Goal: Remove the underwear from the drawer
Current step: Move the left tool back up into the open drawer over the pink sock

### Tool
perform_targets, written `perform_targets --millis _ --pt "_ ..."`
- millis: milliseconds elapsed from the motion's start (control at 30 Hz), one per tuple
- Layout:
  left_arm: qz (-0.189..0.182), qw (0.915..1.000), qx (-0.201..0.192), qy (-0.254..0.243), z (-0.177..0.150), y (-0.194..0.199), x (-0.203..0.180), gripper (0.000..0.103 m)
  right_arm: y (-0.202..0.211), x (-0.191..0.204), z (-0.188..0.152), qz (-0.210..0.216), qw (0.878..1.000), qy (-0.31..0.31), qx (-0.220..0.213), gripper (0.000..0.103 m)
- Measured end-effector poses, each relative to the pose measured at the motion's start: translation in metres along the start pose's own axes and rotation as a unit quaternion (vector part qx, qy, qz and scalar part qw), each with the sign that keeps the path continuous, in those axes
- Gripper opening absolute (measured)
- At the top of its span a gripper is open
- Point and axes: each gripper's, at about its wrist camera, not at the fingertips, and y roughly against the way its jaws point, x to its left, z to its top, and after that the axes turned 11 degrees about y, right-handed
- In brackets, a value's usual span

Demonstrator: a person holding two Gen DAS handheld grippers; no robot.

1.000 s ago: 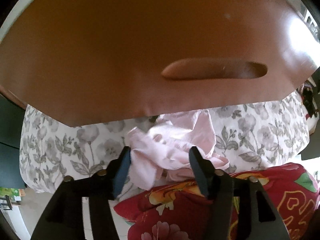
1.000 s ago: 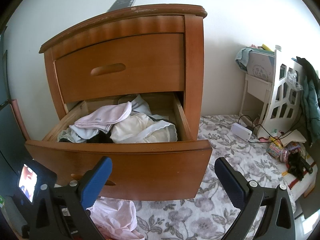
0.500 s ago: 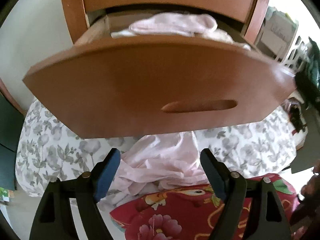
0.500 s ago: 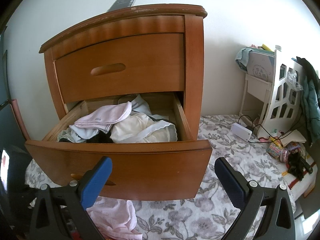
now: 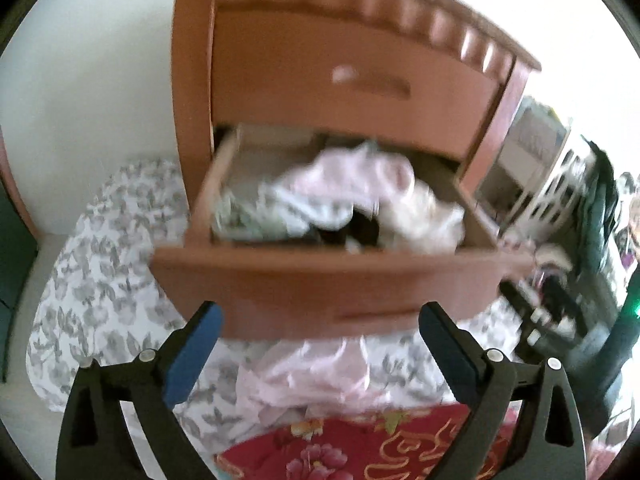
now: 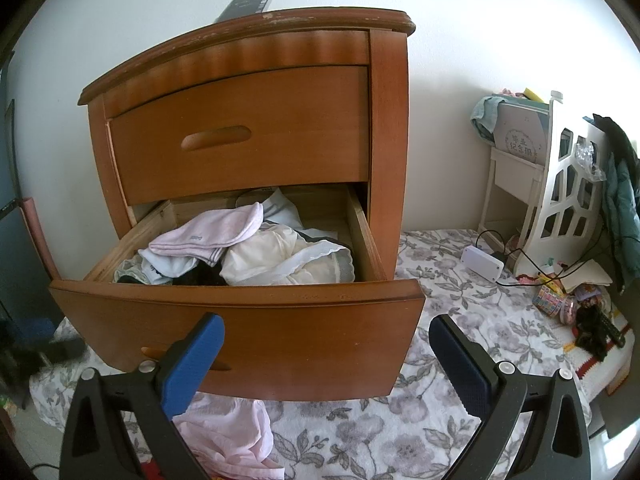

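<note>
The wooden nightstand's lower drawer (image 6: 240, 312) is pulled out and holds several underwear pieces: a pink one (image 6: 208, 234) on top, a cream one (image 6: 272, 256) beside it, seen blurred as a pile (image 5: 344, 204) in the left wrist view. A pink garment (image 6: 228, 436) lies on the floral bedspread below the drawer front, and shows again as pink cloth (image 5: 316, 376). My left gripper (image 5: 320, 322) hangs above that garment, jaws opening, nothing between them. My right gripper (image 6: 326, 332) stands open in front of the drawer (image 5: 332, 276), holding nothing.
The upper drawer (image 6: 240, 136) is closed and a dark remote (image 6: 248, 2) lies on the nightstand top. A red flowered cushion (image 5: 360, 448) sits near me. A white shelf (image 6: 560, 184), a white box with cables (image 6: 482, 262) and small clutter (image 6: 568, 300) fill the right side.
My left gripper let go of the pink garment, widened and rose; its view now takes in the drawer's inside. The garment stays on the bedspread. My right gripper has not moved.
</note>
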Motion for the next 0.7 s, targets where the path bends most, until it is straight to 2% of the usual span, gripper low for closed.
perform_targets --millis 167,333,700 --pt "-0.015 0.9988 -0.046 0.006 0.027 0.02 0.0 0.101 0.0 0.0 0.0 0.0 1.0 0.0 0.0 0.103" --pt "-0.025 0.9983 -0.052 0.011 0.052 0.022 -0.005 0.101 0.0 0.0 0.0 0.0 1.0 0.0 0.0 0.103" --pt "-0.007 0.997 -0.066 -0.04 0.094 0.014 -0.027 0.101 -0.003 0.001 -0.002 0.003 1.0 0.002 0.007 0.103"
